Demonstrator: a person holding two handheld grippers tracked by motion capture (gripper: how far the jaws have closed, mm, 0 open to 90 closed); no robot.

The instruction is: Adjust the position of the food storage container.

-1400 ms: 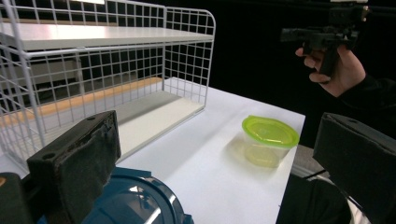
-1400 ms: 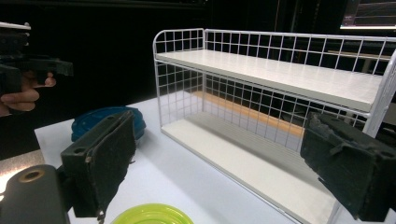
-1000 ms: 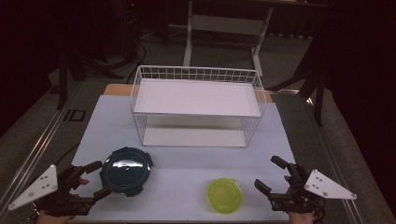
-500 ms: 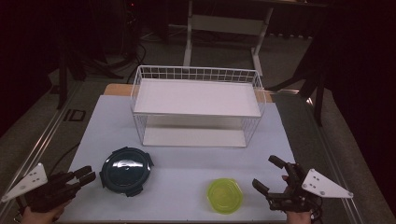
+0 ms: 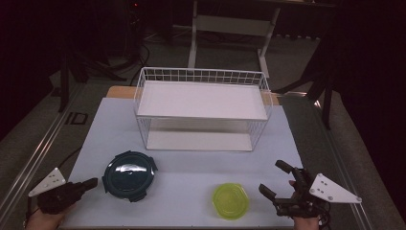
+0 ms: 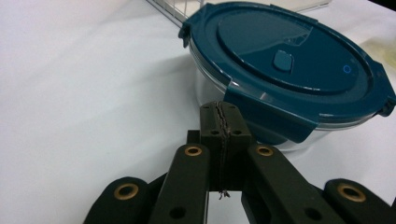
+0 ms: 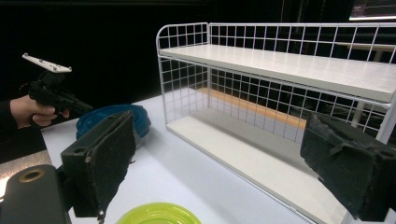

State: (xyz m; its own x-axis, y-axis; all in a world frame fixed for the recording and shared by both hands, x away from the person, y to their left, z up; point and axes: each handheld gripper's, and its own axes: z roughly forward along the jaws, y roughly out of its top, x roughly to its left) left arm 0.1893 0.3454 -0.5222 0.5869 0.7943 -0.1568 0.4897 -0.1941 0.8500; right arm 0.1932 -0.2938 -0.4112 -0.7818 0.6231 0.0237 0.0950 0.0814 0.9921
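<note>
Round container (image 5: 129, 172) with a dark blue clip lid lies flat, lid upward, at the near left of the table (image 5: 191, 167); being round, it has no long axis. No readable writing. Left hand-held gripper (image 5: 91, 182), jaws clenched empty, points right, just beside it. Right hand-held gripper (image 5: 275, 179), jaws spread, flanks a green lid (image 5: 231, 201).

On the worktop (image 5: 191, 167) the wire rack (image 5: 203, 108) stands at the back. Before it lie the lidded container (image 5: 129, 172) at the left and the small lid (image 5: 231, 201) at the right, well apart. The left claw (image 5: 88, 183) sits just left of the container, and the right claw (image 5: 277, 179) just right of the small lid.
</note>
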